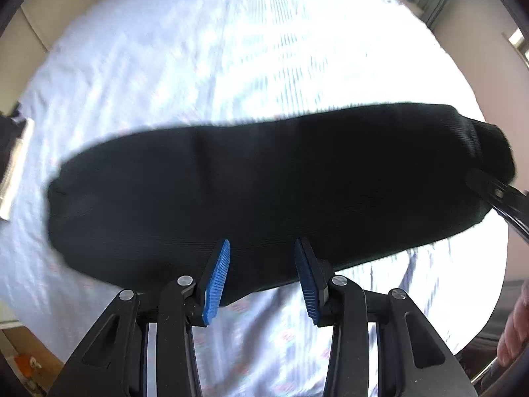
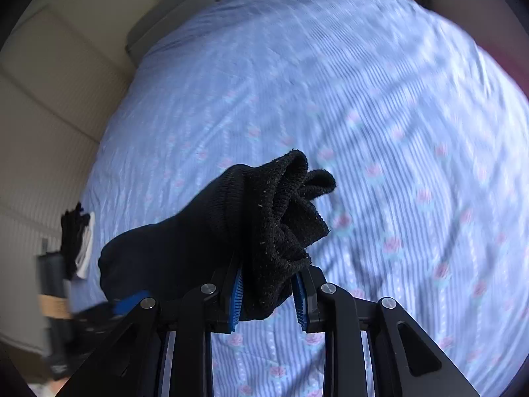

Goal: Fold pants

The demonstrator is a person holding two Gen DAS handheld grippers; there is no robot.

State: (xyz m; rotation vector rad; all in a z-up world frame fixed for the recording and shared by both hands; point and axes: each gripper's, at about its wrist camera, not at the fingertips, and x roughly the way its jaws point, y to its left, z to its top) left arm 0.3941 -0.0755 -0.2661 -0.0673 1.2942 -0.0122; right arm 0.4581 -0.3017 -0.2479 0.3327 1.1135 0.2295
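The black knit pants point(image 1: 264, 182) stretch as a long dark band across the left wrist view, over the striped bed sheet point(image 1: 231, 49). My left gripper point(image 1: 263, 251) is open, its blue pads just over the pants' near edge, holding nothing. My right gripper point(image 2: 269, 278) is shut on a bunched end of the pants point(image 2: 284, 211), with the cuff sticking up between the pads. The right gripper also shows at the pants' right end in the left wrist view point(image 1: 496, 192).
The bed sheet point(image 2: 363, 99) with small pink flowers fills both views. A beige padded headboard or wall point(image 2: 49, 115) runs along the left. Dark items and a white object point(image 2: 79, 241) lie at the bed's left edge. A hand point(image 1: 515, 330) shows at the right.
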